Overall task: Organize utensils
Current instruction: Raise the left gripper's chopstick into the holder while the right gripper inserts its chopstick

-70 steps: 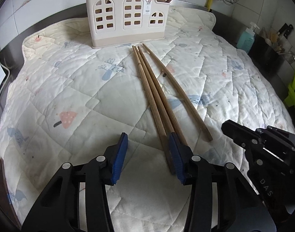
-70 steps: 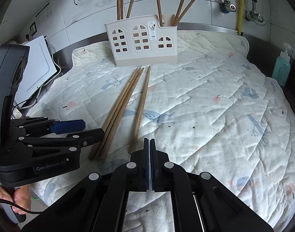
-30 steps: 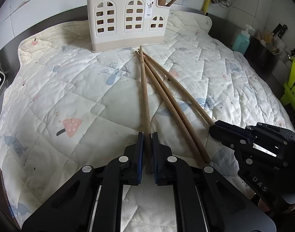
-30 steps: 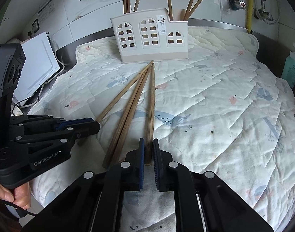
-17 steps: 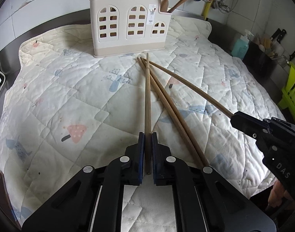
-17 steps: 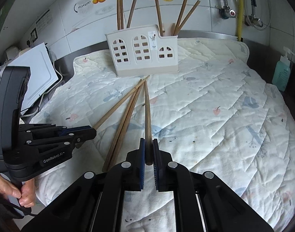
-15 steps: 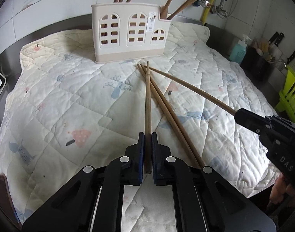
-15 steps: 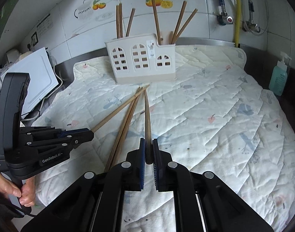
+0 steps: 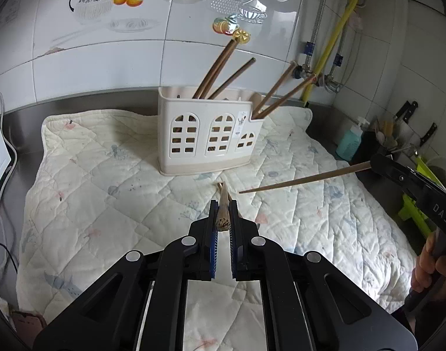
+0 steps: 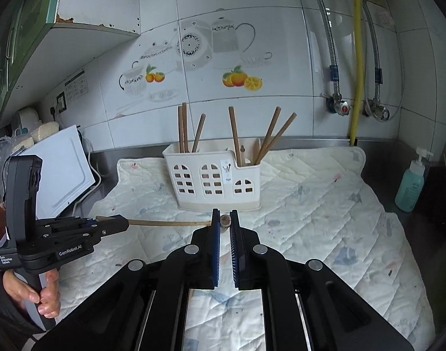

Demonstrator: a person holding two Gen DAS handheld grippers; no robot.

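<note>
Wooden chopstick (image 9: pixel 223 212) clamped in left gripper (image 9: pixel 223 219); second chopstick (image 9: pixel 304 180) clamped in right gripper (image 10: pixel 224 225). Both are raised above the quilt (image 9: pixel 106 193), before the holder (image 9: pixel 206 134).

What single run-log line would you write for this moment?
left gripper: shut on chopstick | right gripper: shut on second chopstick | both lifted above quilted mat | holder: upright, chopsticks inside

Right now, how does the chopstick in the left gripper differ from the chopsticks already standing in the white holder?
The held chopstick lies roughly level in the air, clamped at one end by the left gripper; the stored chopsticks stand upright or leaning in the white holder. The held one hangs in front of the holder. All are plain brown wood.
</note>
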